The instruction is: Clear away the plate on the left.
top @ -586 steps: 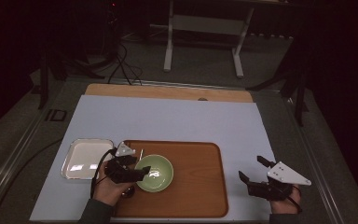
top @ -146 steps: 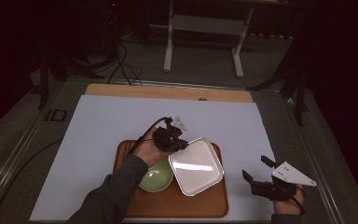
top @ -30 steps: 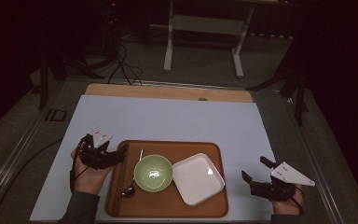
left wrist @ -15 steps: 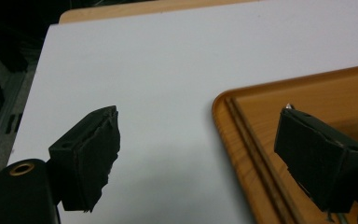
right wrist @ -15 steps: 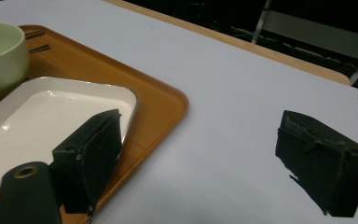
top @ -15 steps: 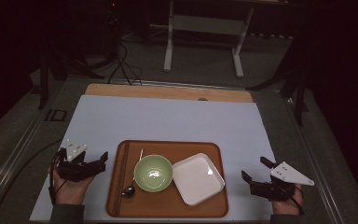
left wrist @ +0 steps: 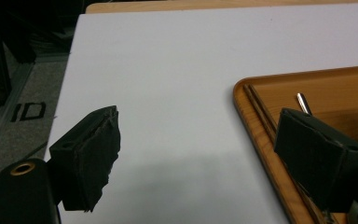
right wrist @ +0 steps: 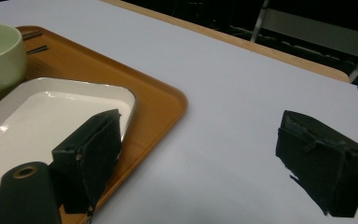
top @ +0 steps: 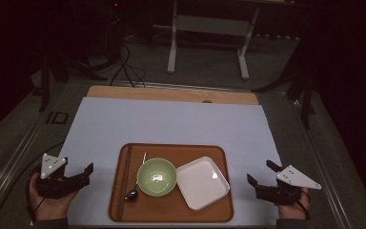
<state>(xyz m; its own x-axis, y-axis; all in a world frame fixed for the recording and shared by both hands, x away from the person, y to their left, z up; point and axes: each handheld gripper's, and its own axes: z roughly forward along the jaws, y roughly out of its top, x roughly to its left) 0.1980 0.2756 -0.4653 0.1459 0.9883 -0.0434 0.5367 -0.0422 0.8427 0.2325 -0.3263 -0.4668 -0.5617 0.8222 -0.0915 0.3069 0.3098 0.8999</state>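
both claws released; left claw [top: 83,174] now nearer table's left edge than before.

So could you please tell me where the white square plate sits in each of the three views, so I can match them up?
High view: the white square plate lies on the right part of the wooden tray, right of the green bowl.
Left gripper view: I see the tray's left edge, not the plate.
Right gripper view: the plate is at lower left, partly behind the near jaw.
Shared landmark: the wooden tray.
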